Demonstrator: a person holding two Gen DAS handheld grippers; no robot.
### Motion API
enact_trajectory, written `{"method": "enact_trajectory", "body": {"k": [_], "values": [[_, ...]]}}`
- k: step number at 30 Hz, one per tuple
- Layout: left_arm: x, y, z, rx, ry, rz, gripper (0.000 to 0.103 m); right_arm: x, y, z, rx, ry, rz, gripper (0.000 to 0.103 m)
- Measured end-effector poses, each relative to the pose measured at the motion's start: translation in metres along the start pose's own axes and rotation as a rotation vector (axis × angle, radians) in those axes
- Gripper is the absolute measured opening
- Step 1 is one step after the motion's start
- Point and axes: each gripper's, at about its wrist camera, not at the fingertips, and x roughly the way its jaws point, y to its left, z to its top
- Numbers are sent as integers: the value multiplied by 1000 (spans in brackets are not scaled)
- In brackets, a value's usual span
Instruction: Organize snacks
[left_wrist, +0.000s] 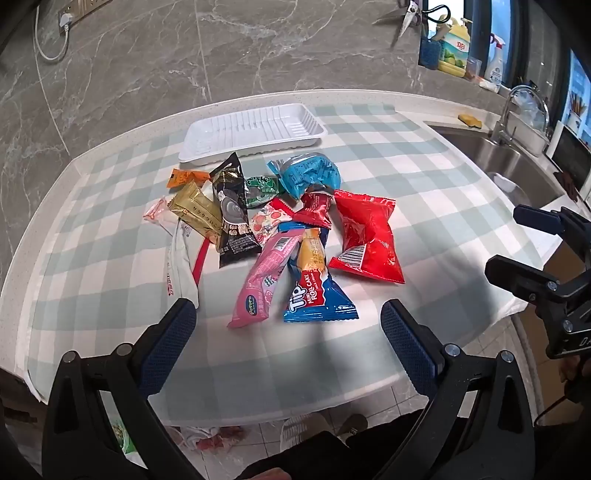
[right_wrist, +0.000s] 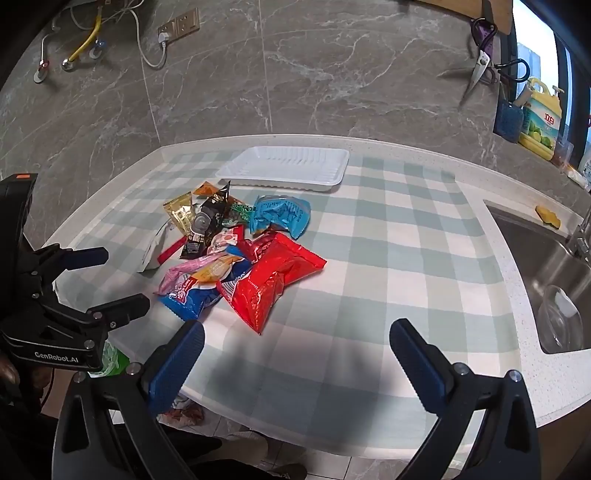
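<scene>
From the left wrist view, the left gripper (left_wrist: 288, 328) hangs over the near edge of the white counter (left_wrist: 413, 110), which is covered by a pale green and white checked cloth (left_wrist: 424, 192); its blue-padded jaws stand fully apart with nothing between them. A loose heap of wrapped snacks lies in the middle of the cloth: a shiny red foil bag (left_wrist: 365, 236) on its right side, a blue "Tip" mini roll cake packet (left_wrist: 317, 299) and a pink plastic packet (left_wrist: 264, 280) nearest the near edge, a black foil packet (left_wrist: 232, 218) and a gold packet (left_wrist: 195, 214) on the left, and a crumpled light blue packet (left_wrist: 306, 177) towards the far edge. Just beyond the heap, near the far edge, sits an empty white ribbed plastic tray (left_wrist: 255, 129). The right gripper (left_wrist: 517, 240) shows at the right, off the cloth's right edge, jaws wide and empty. From the right wrist view, the right gripper (right_wrist: 295, 350) hovers over bare cloth near the near edge, jaws spread as wide as they go and holding nothing; the red foil bag (right_wrist: 273, 280) is the closest item to it. The left gripper (right_wrist: 110, 277) appears at the left, also open. The steel sink (right_wrist: 554, 280) lies past the counter's right end. No snack is in the tray, so the sorting seems not yet begun; the next move likely calls for lowering onto one outer packet, closing on it, and carrying it across the heap to the tray.
</scene>
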Motion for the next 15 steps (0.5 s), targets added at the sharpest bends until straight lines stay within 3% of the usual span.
{"method": "enact_trajectory", "body": {"k": [15], "values": [[1,11,4,-4,-3,0,101,3,6,3,-5,2,7,102]]}}
